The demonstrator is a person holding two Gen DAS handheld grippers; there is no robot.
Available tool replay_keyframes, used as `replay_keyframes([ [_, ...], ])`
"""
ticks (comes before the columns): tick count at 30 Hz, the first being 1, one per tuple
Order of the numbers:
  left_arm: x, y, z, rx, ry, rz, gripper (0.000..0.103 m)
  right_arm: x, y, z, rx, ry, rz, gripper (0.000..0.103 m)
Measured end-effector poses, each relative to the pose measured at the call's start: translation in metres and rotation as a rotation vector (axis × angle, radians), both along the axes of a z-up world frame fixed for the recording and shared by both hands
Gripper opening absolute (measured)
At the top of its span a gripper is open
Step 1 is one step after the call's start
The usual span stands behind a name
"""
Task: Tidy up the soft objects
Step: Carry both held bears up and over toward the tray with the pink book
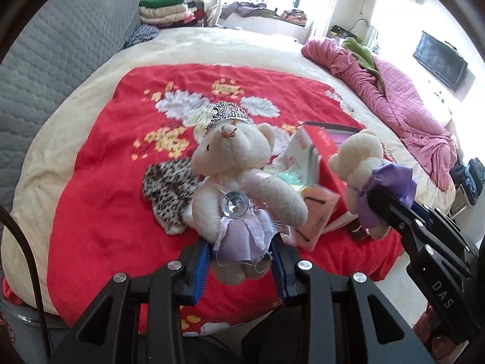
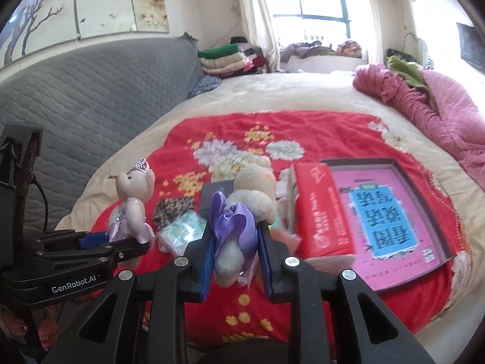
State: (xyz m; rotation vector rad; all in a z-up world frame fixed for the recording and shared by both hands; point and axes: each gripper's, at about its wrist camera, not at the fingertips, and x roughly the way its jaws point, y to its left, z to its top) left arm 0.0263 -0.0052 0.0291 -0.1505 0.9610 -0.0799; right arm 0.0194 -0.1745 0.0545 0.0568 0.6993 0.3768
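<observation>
both grippers (image 1: 242, 261) (image 2: 235, 254) around bears (image 1: 239, 182) (image 2: 242, 212)

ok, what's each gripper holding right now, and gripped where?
Left gripper holds the crowned teddy bear by its skirted lower body. Right gripper holds the purple-dress teddy bear by its lower body too, over the dress.

Both wrist cameras sit low and close, facing across the red blanket (image 1: 100, 200) toward the far window (image 2: 321, 3); both share it.
</observation>
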Motion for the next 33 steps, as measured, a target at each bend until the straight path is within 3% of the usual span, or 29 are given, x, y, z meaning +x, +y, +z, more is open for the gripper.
replay_keyframes([
  [9, 0.010, -0.052, 0.027, 0.011, -0.052, -0.072, 0.036, -0.005, -0.041, 0.025, 0.040, -0.044, -0.074, 0.026],
  [19, 0.033, -0.112, 0.033, 0.030, -0.053, -0.154, 0.036, -0.008, -0.096, 0.029, 0.072, -0.057, -0.170, 0.026],
  [33, 0.069, -0.197, 0.005, 0.055, 0.011, -0.270, 0.036, 0.006, -0.162, 0.007, 0.035, -0.026, -0.314, 0.027],
])
